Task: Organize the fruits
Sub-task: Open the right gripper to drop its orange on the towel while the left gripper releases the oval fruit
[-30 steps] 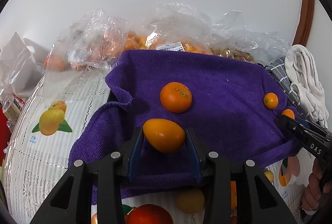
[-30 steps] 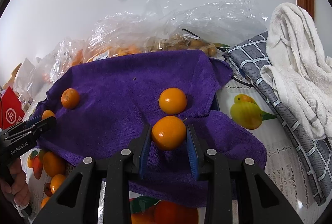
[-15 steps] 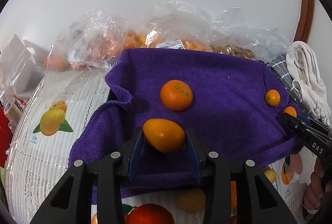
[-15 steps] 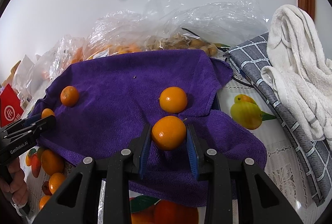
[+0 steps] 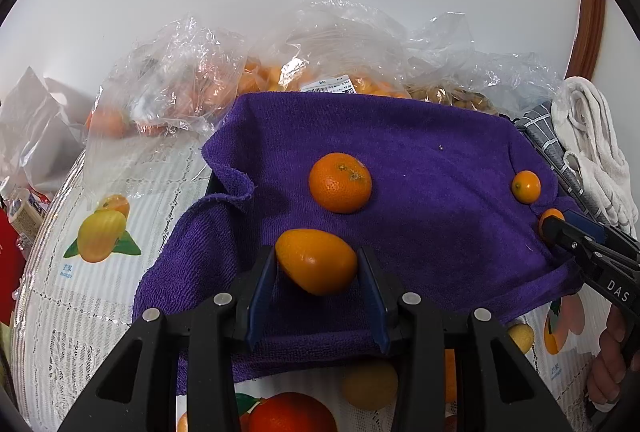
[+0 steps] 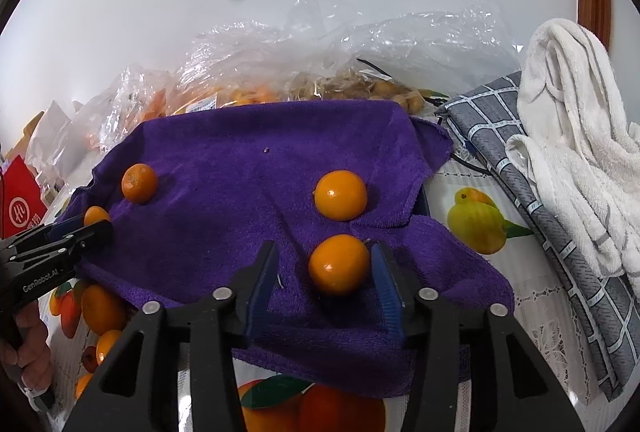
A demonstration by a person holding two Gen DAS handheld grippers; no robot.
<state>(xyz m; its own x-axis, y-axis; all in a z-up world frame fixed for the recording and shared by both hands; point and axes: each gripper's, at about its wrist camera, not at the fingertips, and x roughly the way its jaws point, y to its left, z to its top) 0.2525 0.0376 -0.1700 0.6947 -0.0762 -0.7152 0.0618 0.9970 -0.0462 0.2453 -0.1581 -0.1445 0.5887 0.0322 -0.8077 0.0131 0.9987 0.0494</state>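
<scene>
A purple towel (image 5: 420, 136) (image 6: 240, 168) covers a tray on the table. My left gripper (image 5: 316, 284) is shut on an oval kumquat (image 5: 316, 260) low over the towel's near left side. A mandarin (image 5: 340, 182) (image 6: 139, 183) lies just beyond it. My right gripper (image 6: 326, 272) has its jaws open, and a round kumquat (image 6: 339, 264) sits between them on the towel, close to the right finger. Another kumquat (image 6: 341, 194) (image 5: 526, 186) lies just behind it. Each gripper shows at the edge of the other's view.
Clear plastic bags of fruit (image 5: 280, 72) (image 6: 320, 72) lie behind the towel against the wall. A white towel (image 6: 572, 136) and grey checked cloth (image 6: 520, 168) lie at the right. A red packet (image 6: 20, 204) is at the far left. The tablecloth is printed with fruit.
My right gripper has opened and let go of the round kumquat, which now rests on the towel. My left gripper still holds the oval kumquat, barely moved.
</scene>
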